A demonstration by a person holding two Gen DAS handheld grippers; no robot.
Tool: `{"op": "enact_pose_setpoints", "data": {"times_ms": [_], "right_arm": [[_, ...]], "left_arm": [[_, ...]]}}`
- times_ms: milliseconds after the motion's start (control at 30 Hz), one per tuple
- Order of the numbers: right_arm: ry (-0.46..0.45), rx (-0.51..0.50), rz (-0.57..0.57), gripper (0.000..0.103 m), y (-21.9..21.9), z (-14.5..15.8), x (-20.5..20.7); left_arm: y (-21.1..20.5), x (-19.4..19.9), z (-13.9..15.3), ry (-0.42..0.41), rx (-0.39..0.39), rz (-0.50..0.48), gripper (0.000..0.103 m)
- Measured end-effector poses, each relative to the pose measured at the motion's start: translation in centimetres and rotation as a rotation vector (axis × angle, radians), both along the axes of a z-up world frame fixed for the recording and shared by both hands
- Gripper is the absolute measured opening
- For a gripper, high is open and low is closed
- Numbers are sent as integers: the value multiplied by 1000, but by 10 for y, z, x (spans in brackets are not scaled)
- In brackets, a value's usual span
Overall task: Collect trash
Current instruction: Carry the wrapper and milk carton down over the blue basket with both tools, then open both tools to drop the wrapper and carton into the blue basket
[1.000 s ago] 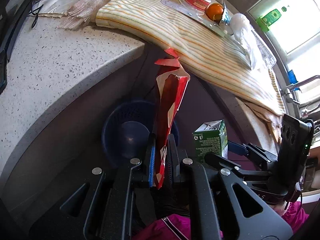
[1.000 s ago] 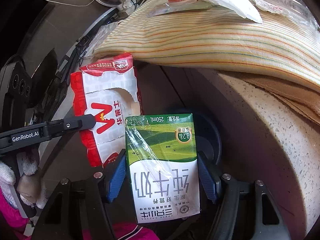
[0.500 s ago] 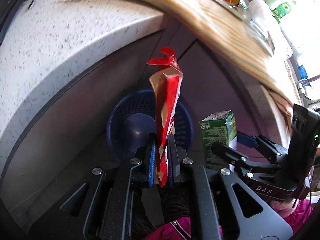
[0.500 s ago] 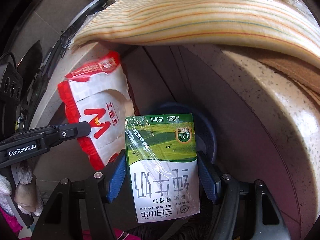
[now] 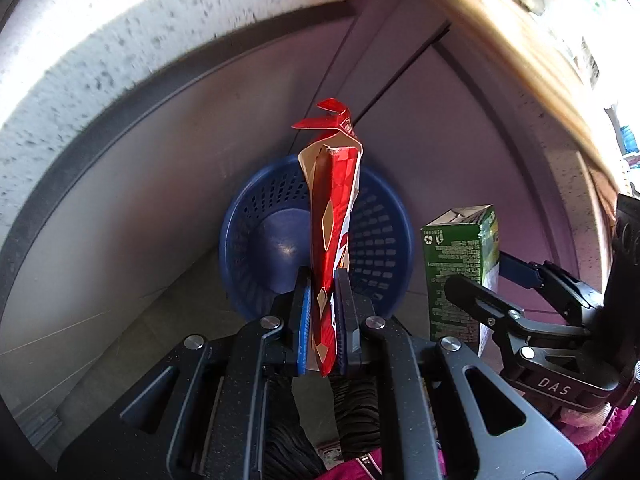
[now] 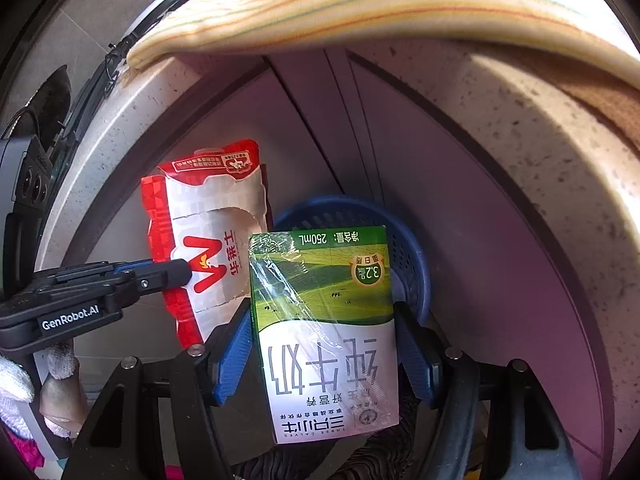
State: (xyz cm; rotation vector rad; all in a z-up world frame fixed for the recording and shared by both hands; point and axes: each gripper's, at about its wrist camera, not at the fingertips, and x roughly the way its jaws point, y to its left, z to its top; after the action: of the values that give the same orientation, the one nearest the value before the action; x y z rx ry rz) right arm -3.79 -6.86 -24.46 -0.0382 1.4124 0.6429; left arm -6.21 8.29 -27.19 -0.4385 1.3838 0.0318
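Observation:
My left gripper [image 5: 323,292] is shut on a flattened red and white paper food bag [image 5: 334,208], held edge-on above a blue perforated waste basket [image 5: 376,240] on the floor. The same red bag [image 6: 208,240] shows face-on in the right wrist view, pinched by the left gripper [image 6: 180,274]. My right gripper [image 6: 324,336] is shut on a green and white milk carton [image 6: 324,320], upside down, over the blue basket [image 6: 412,256]. The carton [image 5: 460,256] and the right gripper [image 5: 480,280] appear to the right of the basket in the left wrist view.
A speckled stone counter edge [image 5: 120,40] curves above, with grey cabinet doors [image 5: 224,128] behind the basket. A striped cloth [image 6: 360,0] hangs over the counter [image 6: 520,140]. A gloved hand [image 6: 24,380] holds the left gripper. Grey floor tiles [image 5: 100,340] lie left of the basket.
Both grippers have sunk below the counter top toward the blue basket, each still holding its item. The counter and cloth have slid up toward the frame's top; the basket looks larger.

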Motion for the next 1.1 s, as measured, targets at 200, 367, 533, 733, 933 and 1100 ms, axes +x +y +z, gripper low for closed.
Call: {"op": "enact_pose_setpoints", "data": {"times_ms": [200, 367, 533, 733, 933, 1100], "right_arm": [[6, -15, 1, 69, 6, -7, 3], [7, -21, -4, 70, 9, -11, 7], [4, -25, -6, 71, 9, -9, 6], [0, -19, -3, 71, 9, -6, 5], [-3, -8, 0, 71, 3, 4, 3], [-10, 11, 6, 71, -2, 13, 5]], "left_arm": [[-10, 2, -9, 13, 13, 1, 9], [-13, 7, -7, 18, 43, -3, 13], [-11, 7, -4, 18, 63, -2, 22], [-8, 6, -2, 12, 70, 7, 24], [-7, -1, 4, 1, 81, 6, 24], [-1, -3, 19, -20, 81, 17, 24]]}}
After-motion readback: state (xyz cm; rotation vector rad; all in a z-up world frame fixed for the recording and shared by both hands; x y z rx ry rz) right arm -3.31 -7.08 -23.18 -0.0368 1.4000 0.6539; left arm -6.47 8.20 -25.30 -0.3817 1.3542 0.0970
